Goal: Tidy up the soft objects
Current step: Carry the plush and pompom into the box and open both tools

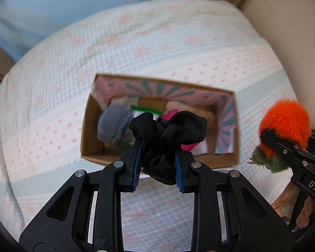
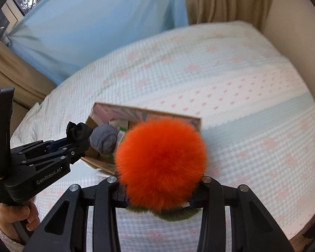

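Note:
My left gripper is shut on a black fabric scrunchie and holds it above the near edge of an open cardboard box on the bed. The box holds a grey sock roll, a pink soft item and other soft things. My right gripper is shut on an orange fluffy pompom toy with a green base, to the right of the box. The left gripper with the scrunchie shows in the right wrist view; the right gripper's fingers and the toy show in the left.
The box sits on a bed with a white, pale blue and pink patterned cover. A blue curtain and beige drapes hang behind. A beige wall runs along the bed's right side.

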`<action>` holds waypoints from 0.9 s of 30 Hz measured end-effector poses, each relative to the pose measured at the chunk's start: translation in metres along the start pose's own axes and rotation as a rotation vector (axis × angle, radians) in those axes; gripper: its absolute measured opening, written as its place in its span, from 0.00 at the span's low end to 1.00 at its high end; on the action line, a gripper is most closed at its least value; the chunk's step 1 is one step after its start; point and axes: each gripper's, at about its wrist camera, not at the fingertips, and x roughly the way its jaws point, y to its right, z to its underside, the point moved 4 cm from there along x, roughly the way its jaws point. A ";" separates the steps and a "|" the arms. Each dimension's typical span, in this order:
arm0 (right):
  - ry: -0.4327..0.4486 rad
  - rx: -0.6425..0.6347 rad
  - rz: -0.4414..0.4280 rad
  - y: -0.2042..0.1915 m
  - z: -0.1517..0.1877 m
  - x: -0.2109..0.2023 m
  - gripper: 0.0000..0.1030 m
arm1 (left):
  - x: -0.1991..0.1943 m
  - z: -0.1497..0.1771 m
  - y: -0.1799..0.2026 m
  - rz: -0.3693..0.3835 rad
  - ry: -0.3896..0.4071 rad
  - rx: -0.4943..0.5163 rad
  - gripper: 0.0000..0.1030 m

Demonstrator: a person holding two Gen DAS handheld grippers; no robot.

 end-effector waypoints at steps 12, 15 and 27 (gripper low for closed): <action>-0.212 0.058 0.003 -0.005 -0.013 0.102 0.35 | 0.087 0.012 -0.026 -0.043 -0.173 -0.023 0.23; -0.287 0.108 0.006 0.001 -0.008 0.117 0.35 | 0.092 0.005 -0.018 -0.039 -0.170 0.013 0.31; -0.285 0.160 0.064 0.018 -0.010 0.111 0.99 | 0.098 0.007 -0.007 -0.067 -0.178 0.110 0.99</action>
